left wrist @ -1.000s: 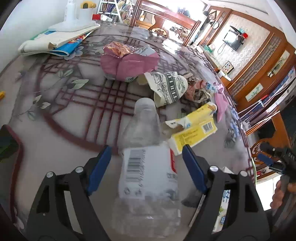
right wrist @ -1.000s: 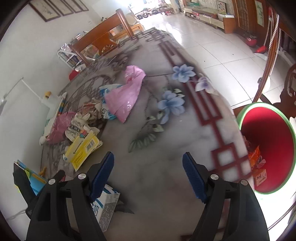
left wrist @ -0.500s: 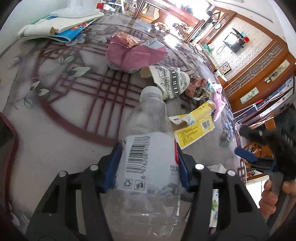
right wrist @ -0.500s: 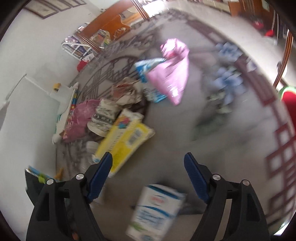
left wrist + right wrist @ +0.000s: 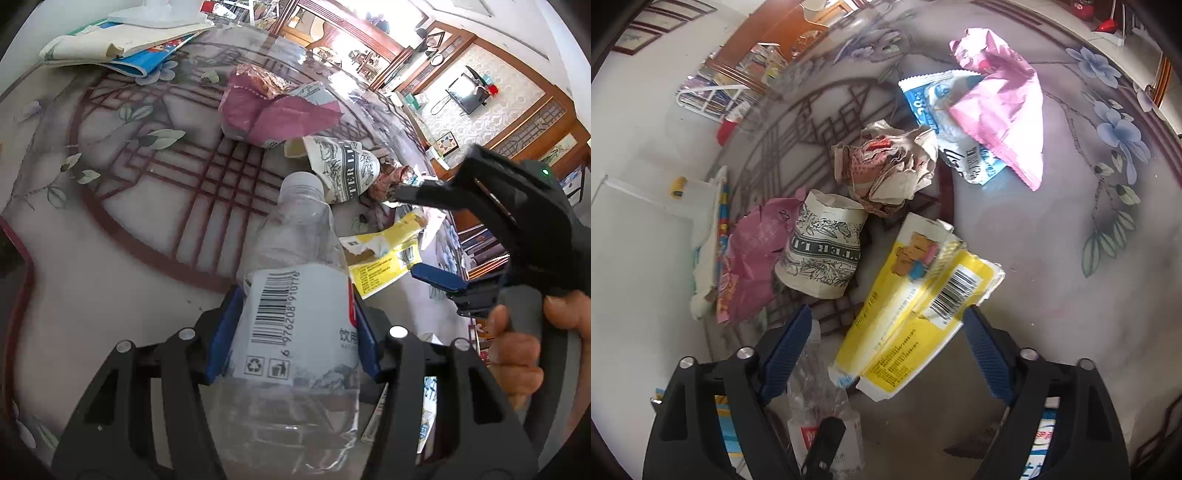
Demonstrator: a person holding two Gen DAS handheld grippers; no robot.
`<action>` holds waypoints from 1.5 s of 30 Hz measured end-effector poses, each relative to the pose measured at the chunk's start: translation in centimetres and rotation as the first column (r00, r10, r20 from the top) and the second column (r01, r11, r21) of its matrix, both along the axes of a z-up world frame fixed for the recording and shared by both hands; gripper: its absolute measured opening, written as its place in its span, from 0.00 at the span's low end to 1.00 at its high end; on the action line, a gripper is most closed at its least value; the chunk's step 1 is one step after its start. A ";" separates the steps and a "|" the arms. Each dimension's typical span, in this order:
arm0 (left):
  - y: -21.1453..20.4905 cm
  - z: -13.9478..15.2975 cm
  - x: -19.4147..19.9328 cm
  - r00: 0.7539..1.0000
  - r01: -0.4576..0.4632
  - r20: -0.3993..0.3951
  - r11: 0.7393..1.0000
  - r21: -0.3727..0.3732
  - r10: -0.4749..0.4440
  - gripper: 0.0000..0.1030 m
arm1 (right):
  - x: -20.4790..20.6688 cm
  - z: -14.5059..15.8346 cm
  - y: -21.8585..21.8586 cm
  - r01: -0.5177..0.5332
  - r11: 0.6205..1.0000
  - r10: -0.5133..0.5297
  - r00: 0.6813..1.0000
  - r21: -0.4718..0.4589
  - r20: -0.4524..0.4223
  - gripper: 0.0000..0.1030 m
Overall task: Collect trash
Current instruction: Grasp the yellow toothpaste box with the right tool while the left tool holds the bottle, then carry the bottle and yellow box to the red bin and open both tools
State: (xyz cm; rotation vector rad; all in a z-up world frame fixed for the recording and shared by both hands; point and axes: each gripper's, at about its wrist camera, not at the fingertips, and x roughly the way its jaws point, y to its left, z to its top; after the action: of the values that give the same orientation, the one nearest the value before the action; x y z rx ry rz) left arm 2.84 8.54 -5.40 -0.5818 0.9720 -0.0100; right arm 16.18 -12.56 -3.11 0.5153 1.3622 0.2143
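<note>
My left gripper is shut on a clear plastic bottle with a white barcode label, its neck pointing away over the table. The bottle also shows low in the right wrist view. My right gripper is open, its blue pads on either side of a torn yellow carton lying on the table; it also shows at the right of the left wrist view. A crushed paper cup, crumpled brown paper, a pink bag and a blue-white wrapper lie beyond.
A maroon-pink wrapper lies past the cup. Books and papers are stacked at the far left table edge. A blue-white milk carton lies under my right gripper. The table has a glass top with flower patterns.
My left gripper closed on the bottle and raised it slightly. My right gripper swung from the table edge near the red bin over to the yellow carton.
</note>
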 end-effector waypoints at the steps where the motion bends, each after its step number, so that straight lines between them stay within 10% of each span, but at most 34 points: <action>1: 0.0 0.0 -0.1 1.000 0.000 0.002 1.000 -0.003 0.000 0.52 | 0.1 -0.1 0.2 0.003 1.000 -0.004 1.000 -0.012 -0.004 0.81; 29: 0.7 0.2 -0.4 0.999 -0.035 0.018 0.998 -0.045 0.036 0.56 | -0.4 -2.1 4.8 -0.204 0.956 0.212 0.977 -0.212 0.014 0.80; 45: -0.4 0.1 0.1 1.000 0.018 0.011 1.000 -0.016 -0.018 0.63 | -1.4 0.0 6.6 -0.336 0.904 0.378 0.917 -0.266 0.128 0.16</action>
State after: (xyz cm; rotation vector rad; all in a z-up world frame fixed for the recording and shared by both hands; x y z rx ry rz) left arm 2.91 8.14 -5.32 -0.5875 0.9669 -0.0370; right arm 14.74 -5.94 -3.13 0.0353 1.2788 0.3821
